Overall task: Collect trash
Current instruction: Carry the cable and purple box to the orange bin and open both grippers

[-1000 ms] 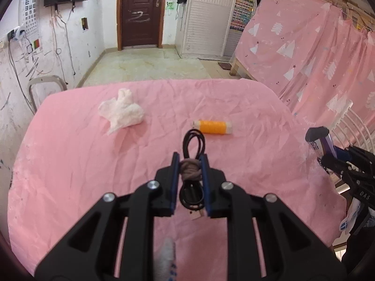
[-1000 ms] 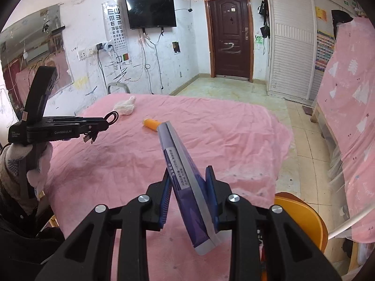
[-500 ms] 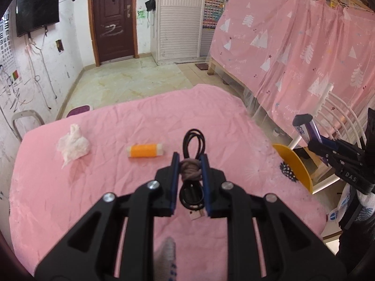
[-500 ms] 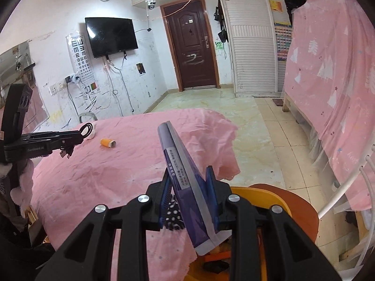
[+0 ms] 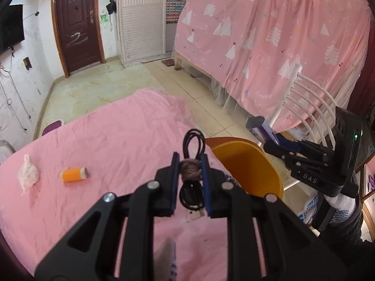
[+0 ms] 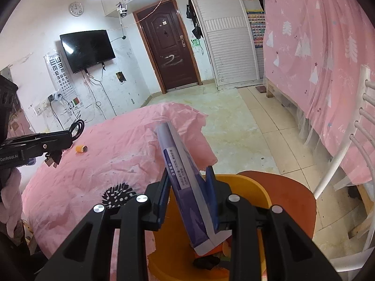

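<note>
Pink wrinkled cloth covers the bench (image 5: 112, 140), with a tiled floor, a dark door and a pink patterned curtain behind it.

The left hand-held gripper (image 5: 189, 168) is pinched on a coiled black cable (image 5: 192, 140) tied with a brownish band; one loop of the cable sticks out past the fingertips and the rest hangs between the fingers toward the camera. Below and just to the right of this hand-held gripper is the rim of an orange bin (image 5: 248, 164), at the bench's edge. Well to its left on the cloth lie a short orange tube (image 5: 73, 175) and, further left, a crumpled tissue (image 5: 28, 175).

The right hand-held gripper (image 6: 188, 194) is clamped on a flat purple-and-white box (image 6: 185, 175), held tilted, its far end leaning up to the left and its near end hanging over the open orange bin directly beneath. Dark and orange scraps lie at the bottom of the bin, too small to identify. Right of this hand-held gripper stands a white chair (image 6: 351, 152); far to its left the other hand-held gripper with the cable is over the cloth.
</note>
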Motion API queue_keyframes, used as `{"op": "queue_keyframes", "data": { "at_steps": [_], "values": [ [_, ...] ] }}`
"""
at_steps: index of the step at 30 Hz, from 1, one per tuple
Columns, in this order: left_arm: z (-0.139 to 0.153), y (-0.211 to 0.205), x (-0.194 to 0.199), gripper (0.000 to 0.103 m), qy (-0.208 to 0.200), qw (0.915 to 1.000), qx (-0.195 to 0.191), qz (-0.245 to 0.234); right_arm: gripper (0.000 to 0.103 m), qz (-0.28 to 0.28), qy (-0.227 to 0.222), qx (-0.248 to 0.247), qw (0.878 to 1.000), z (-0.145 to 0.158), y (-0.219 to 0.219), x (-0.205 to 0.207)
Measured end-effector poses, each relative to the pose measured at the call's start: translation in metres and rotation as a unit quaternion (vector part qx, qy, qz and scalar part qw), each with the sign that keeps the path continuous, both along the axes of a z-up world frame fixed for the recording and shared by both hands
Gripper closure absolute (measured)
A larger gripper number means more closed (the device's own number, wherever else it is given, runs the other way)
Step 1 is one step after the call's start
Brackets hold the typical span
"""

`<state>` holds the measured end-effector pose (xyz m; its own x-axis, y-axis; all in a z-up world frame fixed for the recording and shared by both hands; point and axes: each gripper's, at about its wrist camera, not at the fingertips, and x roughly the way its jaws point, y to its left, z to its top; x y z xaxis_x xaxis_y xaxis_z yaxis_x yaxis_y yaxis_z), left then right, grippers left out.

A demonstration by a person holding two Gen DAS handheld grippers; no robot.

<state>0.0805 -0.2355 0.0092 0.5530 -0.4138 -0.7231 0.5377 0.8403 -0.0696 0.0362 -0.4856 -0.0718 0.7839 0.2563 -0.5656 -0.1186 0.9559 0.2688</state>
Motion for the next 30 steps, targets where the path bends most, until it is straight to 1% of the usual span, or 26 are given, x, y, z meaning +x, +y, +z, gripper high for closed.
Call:
{"op": "queue_keyframes", "data": {
  "at_steps": [6,7,12,13,15,16,20,26,27,28,29,30],
  "values": [
    [-0.005,-0.033,0.001,0.086,0.01,0.9996,0.003,-0.025,0.083,-0.018,0.013,0.009,1.0,-0.014,-0.013,0.005],
    [-0.006,-0.038,0.001,0.086,0.01,0.9995,0.004,-0.028,0.081,-0.02,0.014,0.008,1.0,-0.017,-0.015,0.005],
    [-0.011,-0.059,0.007,0.086,0.02,0.9991,0.001,-0.039,0.077,-0.025,0.023,0.006,0.999,-0.026,-0.022,0.007],
    [-0.012,-0.064,0.009,0.086,0.022,0.999,0.0,-0.04,0.075,-0.026,0.024,0.007,0.999,-0.027,-0.023,0.007],
    [-0.015,-0.071,0.012,0.086,0.029,0.9986,-0.007,-0.043,0.067,-0.028,0.025,0.006,0.999,-0.029,-0.025,0.008],
    [-0.017,-0.075,0.014,0.086,0.033,0.9984,-0.012,-0.044,0.061,-0.029,0.025,0.006,0.999,-0.03,-0.026,0.007],
    [-0.022,-0.088,0.017,0.086,0.043,0.9975,-0.018,-0.053,0.06,-0.04,0.026,0.017,0.999,-0.033,-0.036,0.007],
    [-0.026,-0.098,0.014,0.085,0.044,0.9968,-0.017,-0.064,0.06,-0.063,0.021,0.028,0.997,-0.029,-0.049,0.002],
    [-0.026,-0.099,0.015,0.079,0.046,0.9967,-0.021,-0.063,0.06,-0.066,0.02,0.03,0.997,-0.028,-0.051,0.002],
    [-0.026,-0.099,0.016,0.058,0.048,0.9967,-0.024,-0.061,0.06,-0.07,0.018,0.03,0.997,-0.027,-0.052,0.001],
    [-0.026,-0.098,0.017,0.047,0.047,0.997,-0.027,-0.056,0.06,-0.074,0.016,0.03,0.997,-0.027,-0.053,0.001],
    [-0.025,-0.096,0.018,0.039,0.042,0.9975,-0.029,-0.048,0.06,-0.075,0.015,0.031,0.997,-0.026,-0.053,0.0]
  ]
}}
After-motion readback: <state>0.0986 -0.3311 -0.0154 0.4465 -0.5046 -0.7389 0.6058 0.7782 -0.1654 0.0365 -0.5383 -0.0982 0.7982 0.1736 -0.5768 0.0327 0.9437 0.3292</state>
